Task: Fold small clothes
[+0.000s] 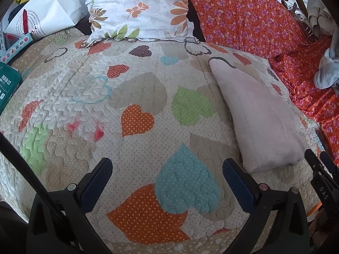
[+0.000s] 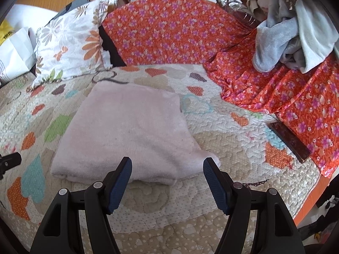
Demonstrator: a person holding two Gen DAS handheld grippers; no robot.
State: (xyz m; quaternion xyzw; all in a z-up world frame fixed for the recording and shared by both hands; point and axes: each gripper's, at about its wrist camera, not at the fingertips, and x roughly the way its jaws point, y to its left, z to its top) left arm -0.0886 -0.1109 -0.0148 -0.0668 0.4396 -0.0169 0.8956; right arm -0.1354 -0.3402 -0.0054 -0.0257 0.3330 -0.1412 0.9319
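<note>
A pale pink fleecy garment lies folded flat on the heart-patterned quilt. It also shows in the left wrist view, to the right. My right gripper is open and empty, just in front of the garment's near edge. My left gripper is open and empty above bare quilt, left of the garment. The right gripper's fingers show at the right edge of the left wrist view. A heap of light blue and grey clothes lies at the back right.
A floral pillow leans at the back, with an orange flowered cloth draped over the back and right side. A dark phone lies on the quilt's right edge. White bags and boxes stand at the left.
</note>
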